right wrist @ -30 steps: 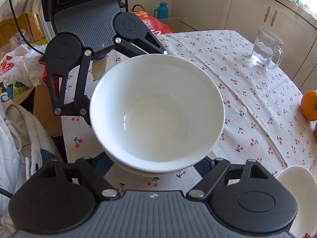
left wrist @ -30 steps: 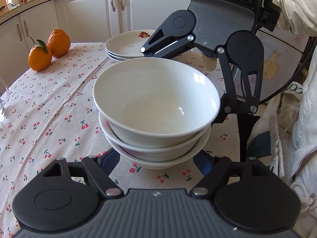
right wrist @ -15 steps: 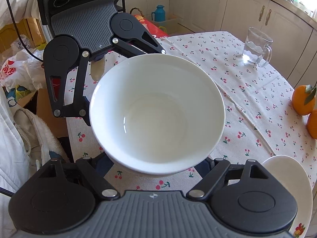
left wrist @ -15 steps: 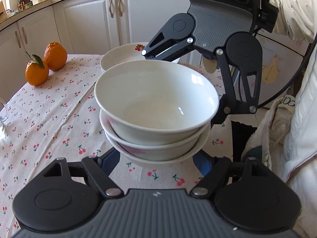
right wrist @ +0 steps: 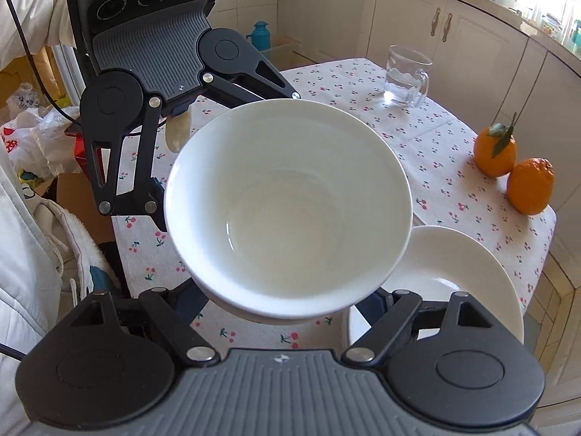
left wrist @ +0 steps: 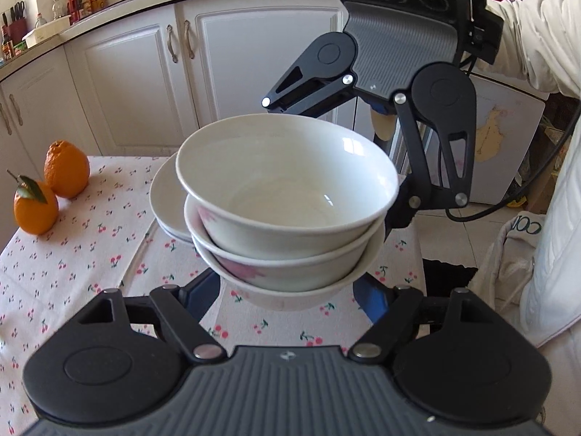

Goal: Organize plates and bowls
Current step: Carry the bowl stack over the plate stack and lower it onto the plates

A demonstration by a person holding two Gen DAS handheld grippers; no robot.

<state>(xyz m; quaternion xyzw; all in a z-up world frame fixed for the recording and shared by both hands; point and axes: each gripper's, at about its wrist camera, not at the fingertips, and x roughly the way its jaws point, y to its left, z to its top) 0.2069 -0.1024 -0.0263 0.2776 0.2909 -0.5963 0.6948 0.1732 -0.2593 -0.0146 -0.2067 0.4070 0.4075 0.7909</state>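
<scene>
A stack of three white bowls (left wrist: 290, 218) with pink flower marks hangs in the air between my two grippers, clear of the table. My left gripper (left wrist: 290, 290) holds the near side of the stack from underneath, its fingertips hidden by the bowls. My right gripper (left wrist: 363, 167) clasps the far side. In the right wrist view the top bowl (right wrist: 287, 207) fills the middle, my right gripper (right wrist: 287, 301) below it and my left gripper (right wrist: 203, 145) beyond. A stack of white plates (left wrist: 167, 200) lies on the table next to the bowls; it also shows in the right wrist view (right wrist: 454, 276).
Two oranges (left wrist: 51, 185) sit on the cherry-print tablecloth (left wrist: 72, 269) to the left. A glass mug (right wrist: 406, 76) stands at the table's far side. White kitchen cabinets (left wrist: 145, 83) stand behind. The table edge (left wrist: 417, 254) and the person's white jacket (left wrist: 544, 218) are at right.
Both grippers have lifted the bowl stack off the table and carried it toward the plate stack, which now sits right beside the bowls.
</scene>
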